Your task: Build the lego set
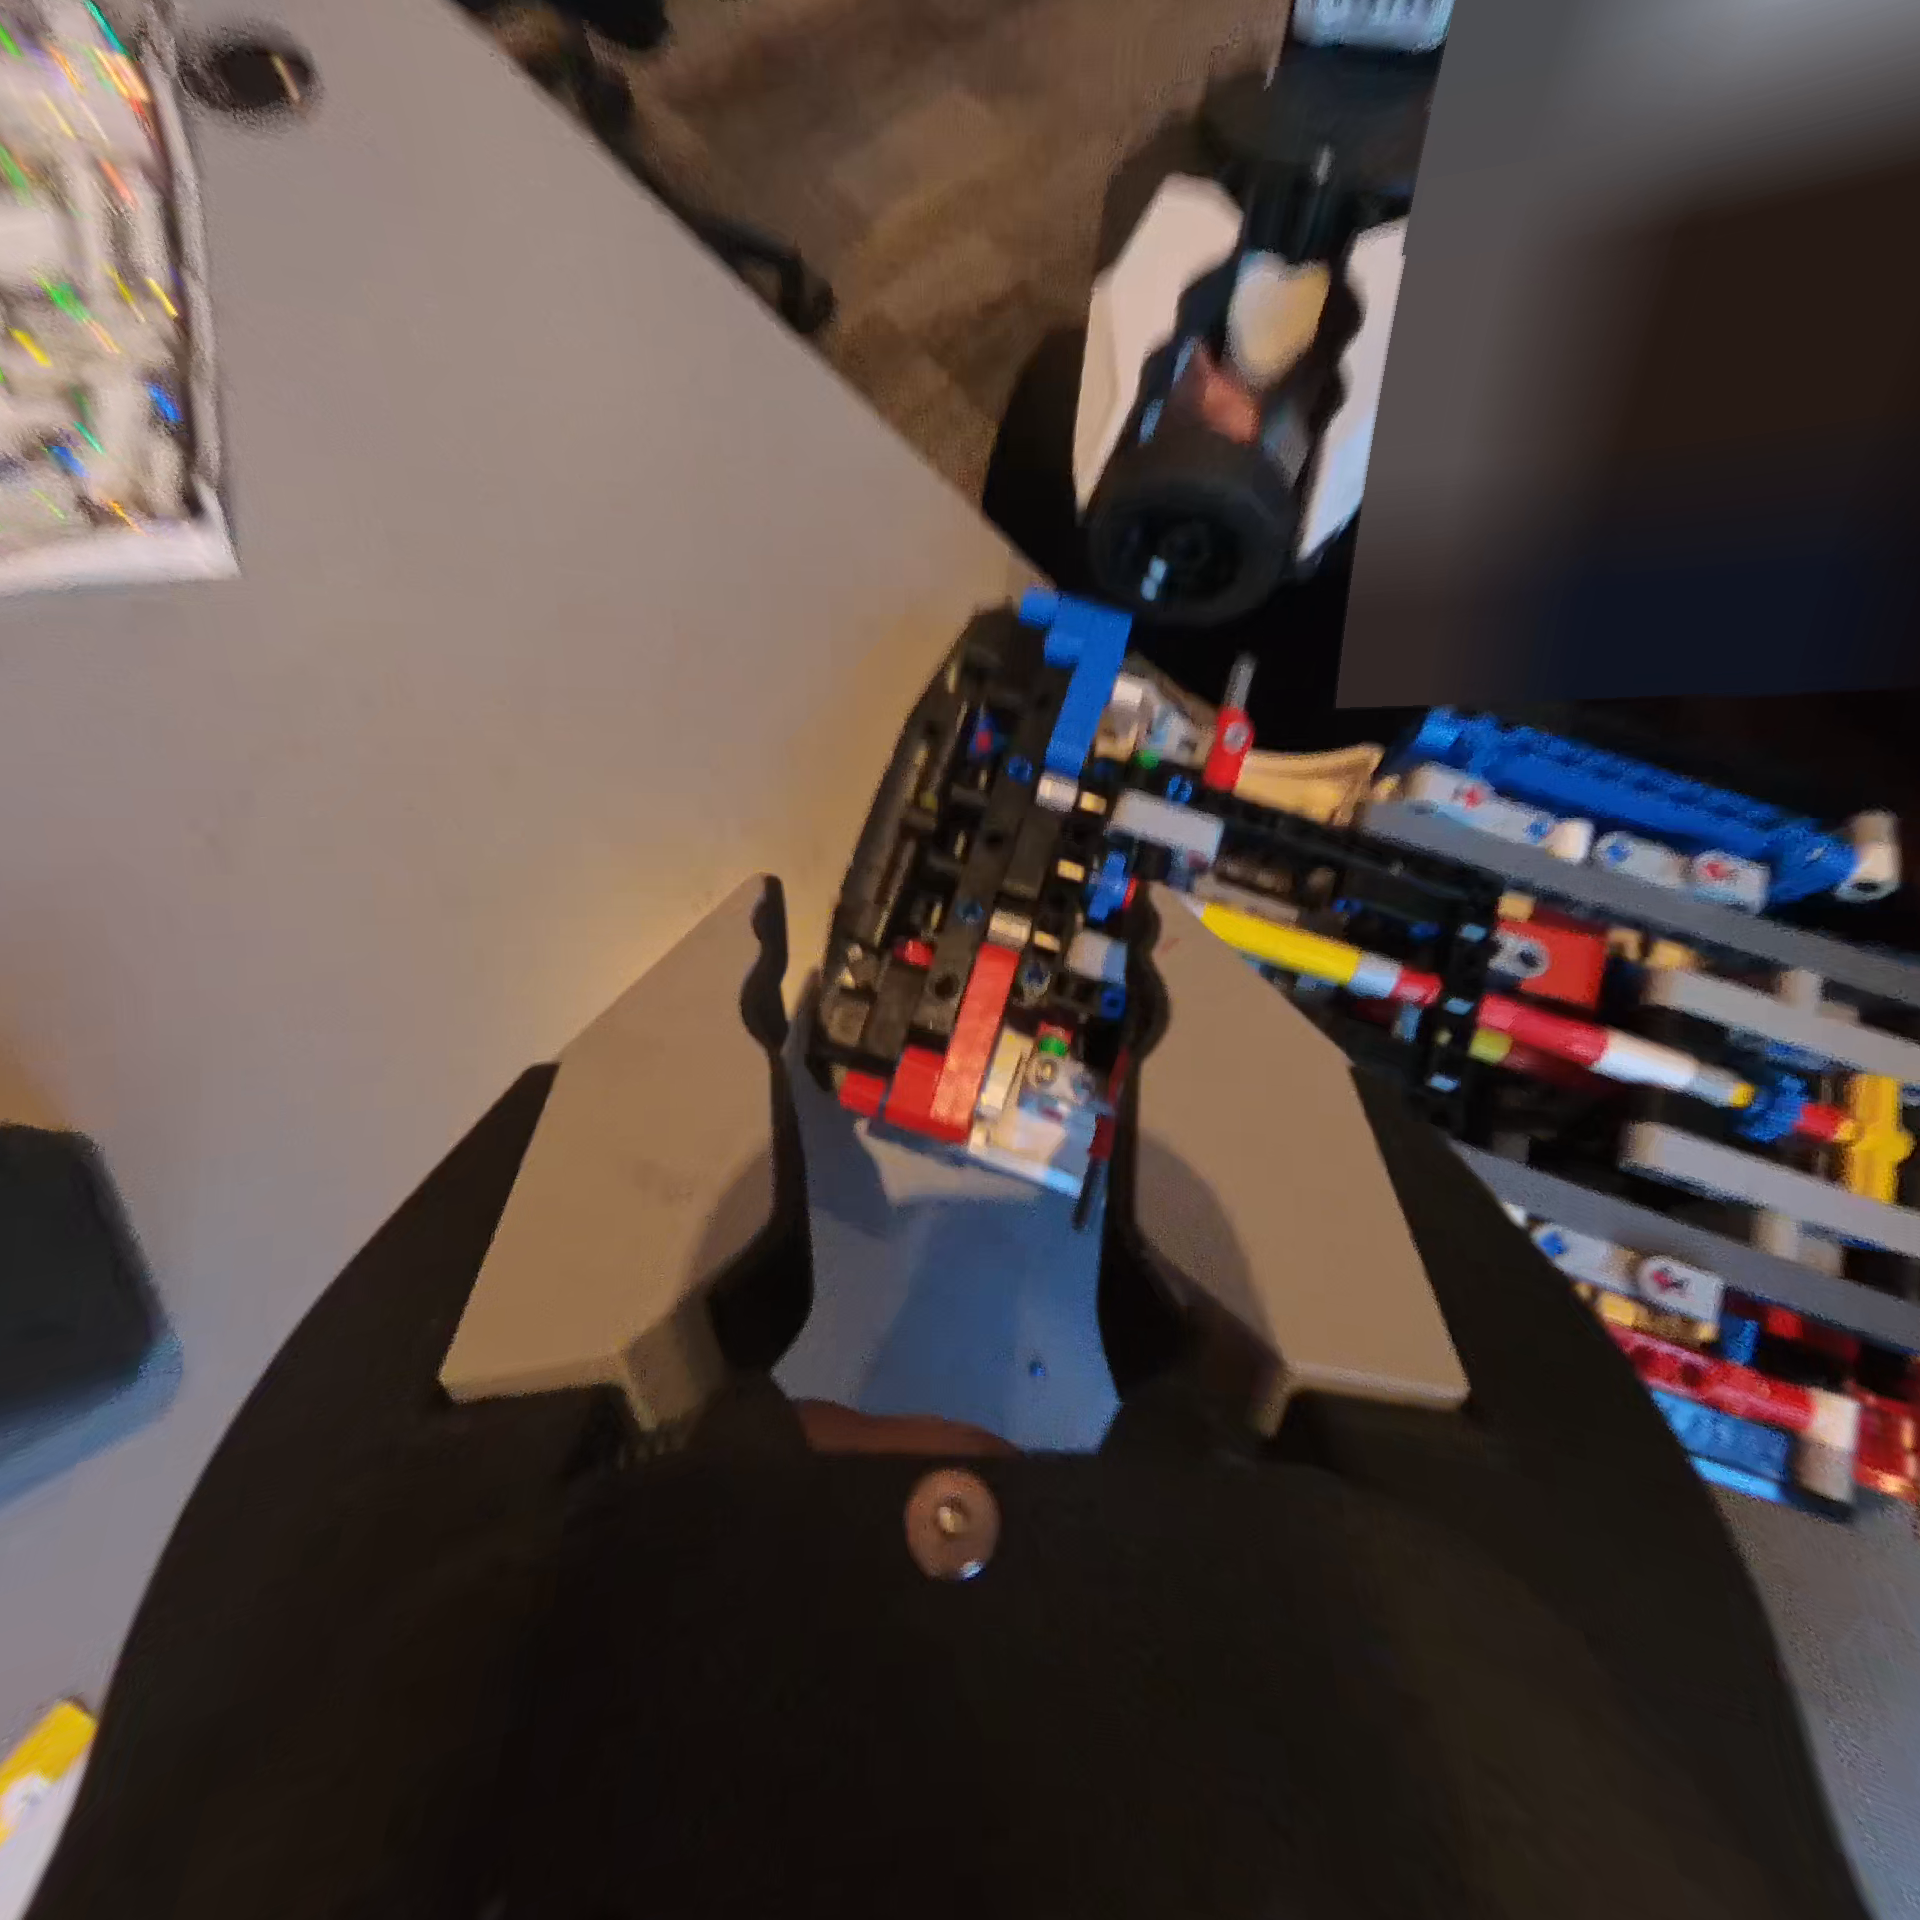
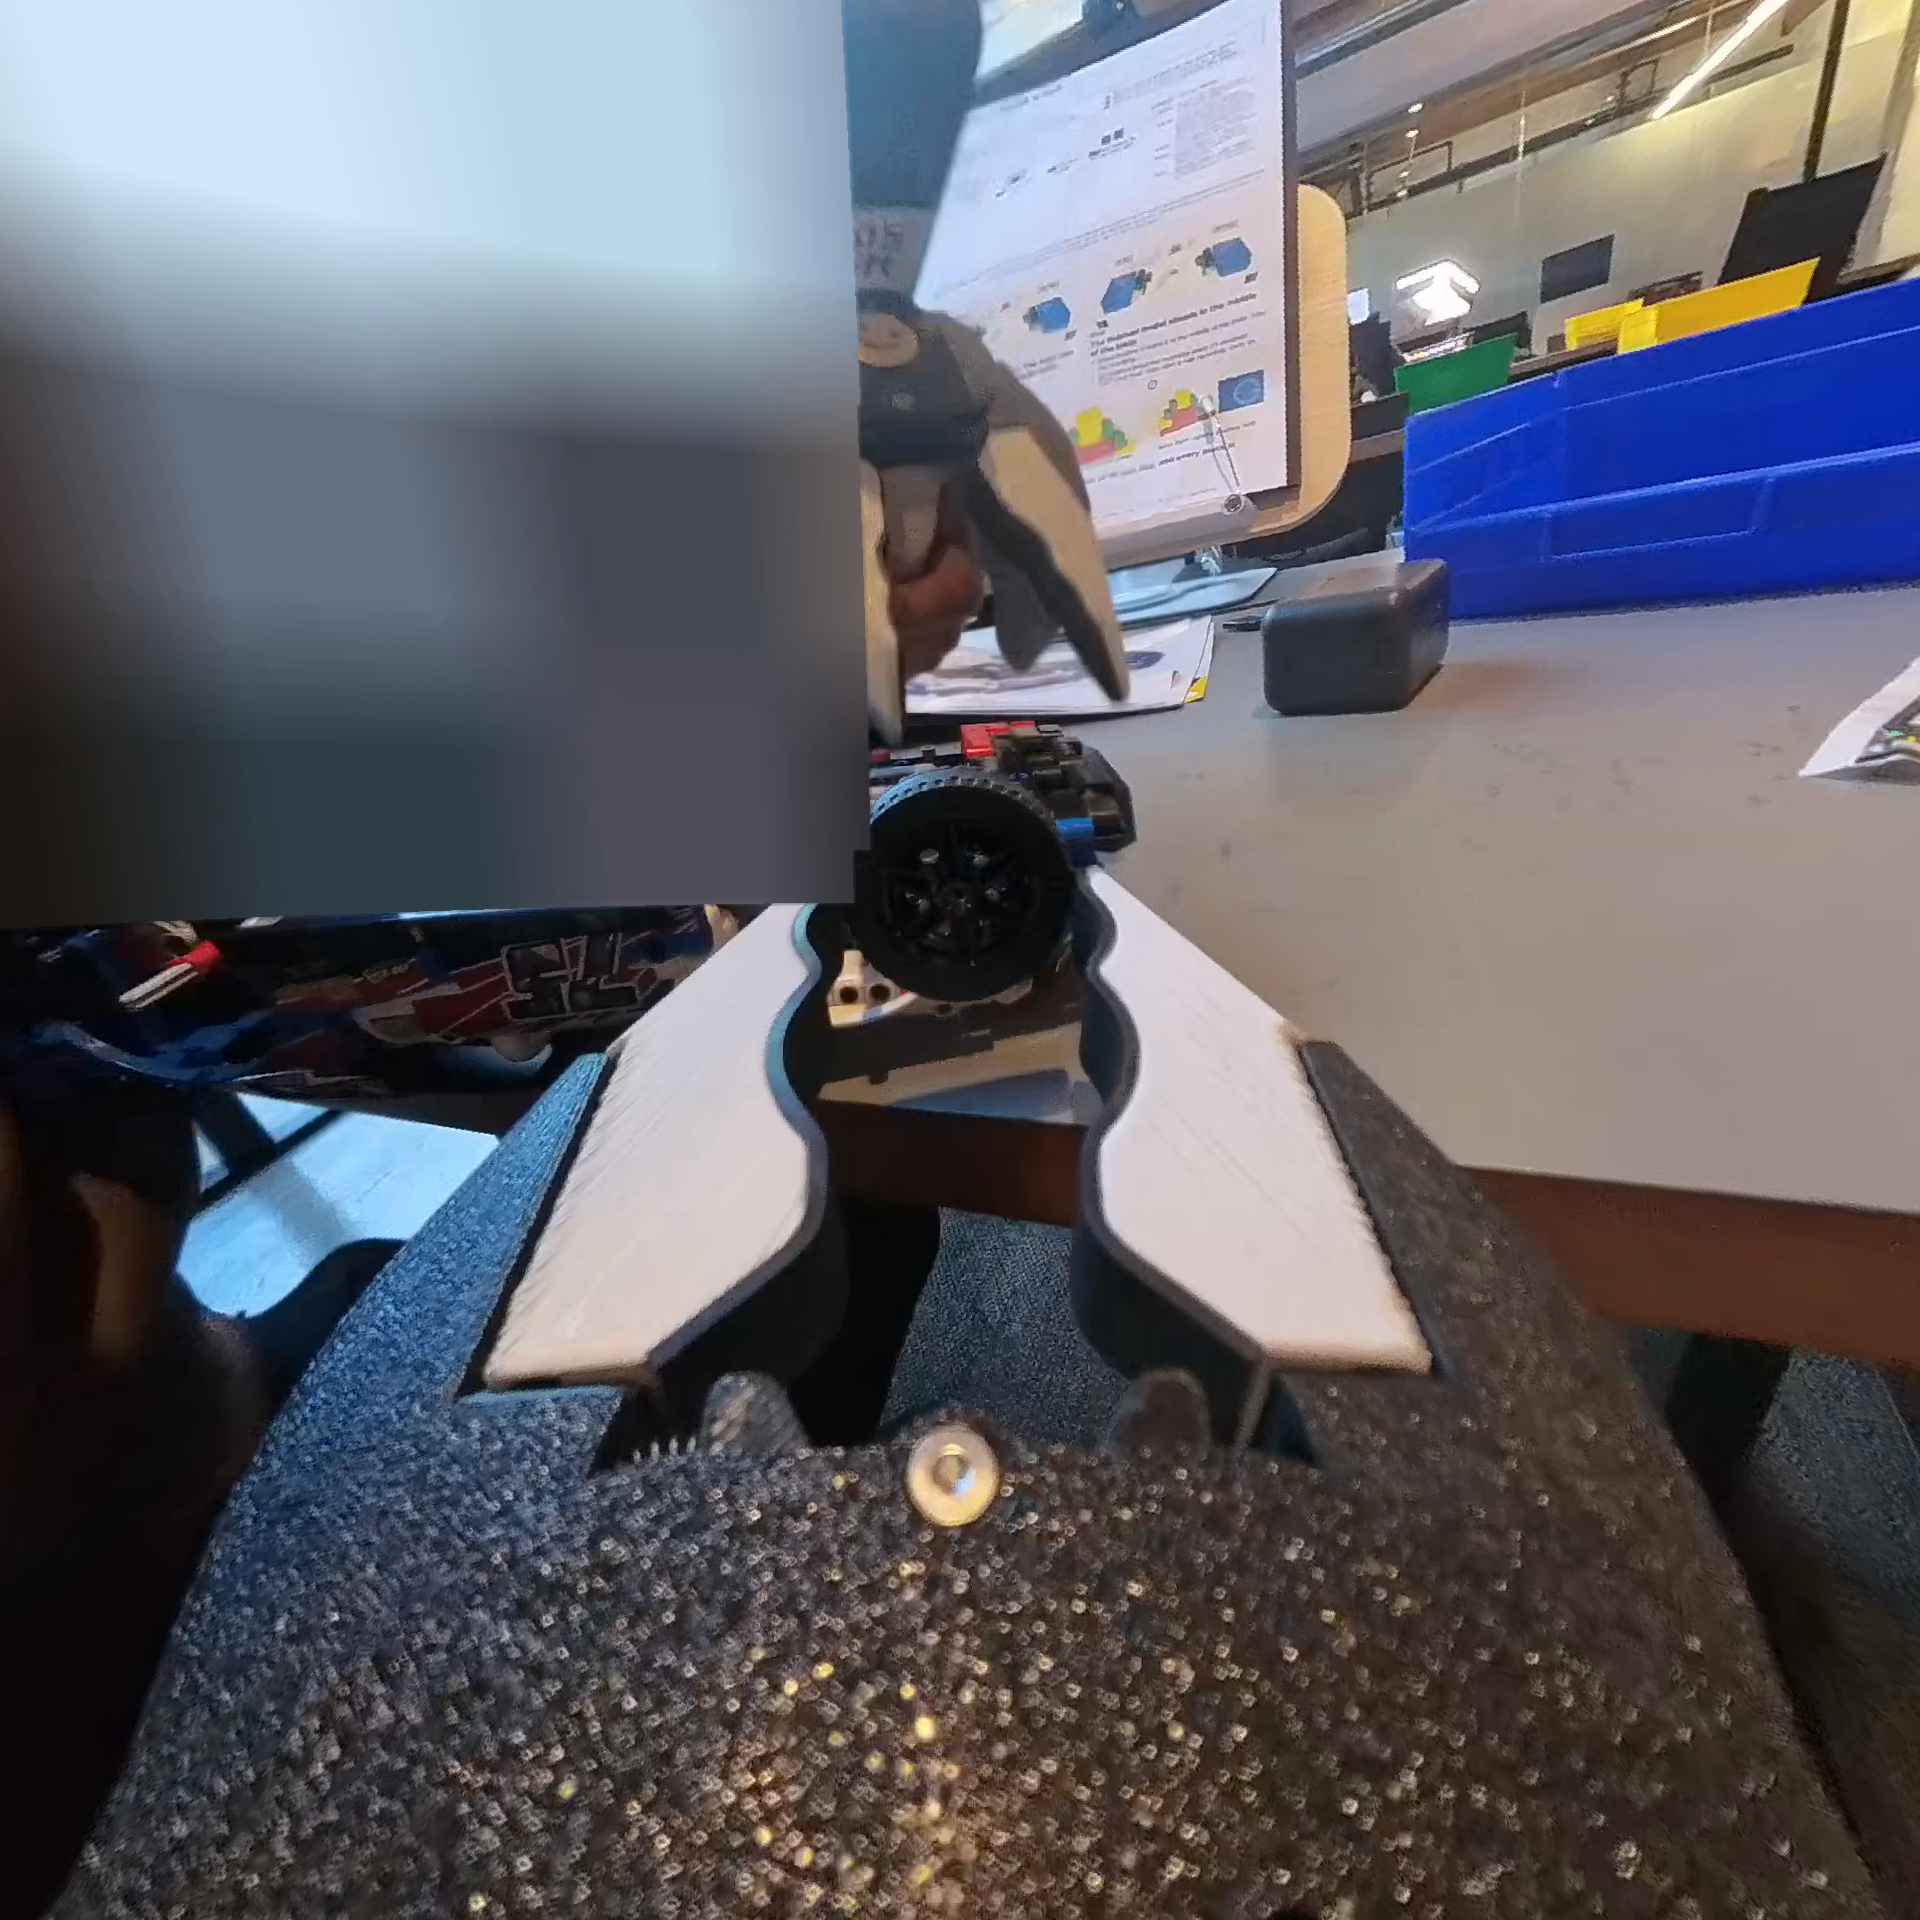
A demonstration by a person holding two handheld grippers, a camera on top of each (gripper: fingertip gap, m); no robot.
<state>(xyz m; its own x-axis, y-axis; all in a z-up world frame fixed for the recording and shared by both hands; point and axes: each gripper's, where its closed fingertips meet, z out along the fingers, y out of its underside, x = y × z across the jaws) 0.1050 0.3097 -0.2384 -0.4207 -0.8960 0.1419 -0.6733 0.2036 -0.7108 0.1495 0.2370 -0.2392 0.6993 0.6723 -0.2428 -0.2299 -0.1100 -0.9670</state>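
The lego model (image 1: 966, 935) is a long chassis of black, red, blue and grey beams that runs off to the right, over the table edge. My left gripper (image 1: 956, 966) is shut on its near end. A blue beam (image 1: 1086, 675) sticks up from that end. My right gripper (image 2: 951, 914) is shut on a black wheel (image 2: 966, 904), with a small white piece (image 2: 868, 992) just below it. The wheel is held close to the model's end (image 2: 1049, 774). In the left wrist view the wheel (image 1: 1184, 545) hangs just above the blue beam. The left gripper (image 2: 997, 623) shows behind, pointing down.
A grey table (image 2: 1455, 935) has its edge running past the model. On it are an instruction booklet (image 1: 94, 312), a black box (image 2: 1351, 634) and a blue bin (image 2: 1662, 468). A screen with build pictures (image 2: 1122, 260) stands behind. A blurred patch covers the person. Spacing between my two grippers at the tips: around 10 centimeters.
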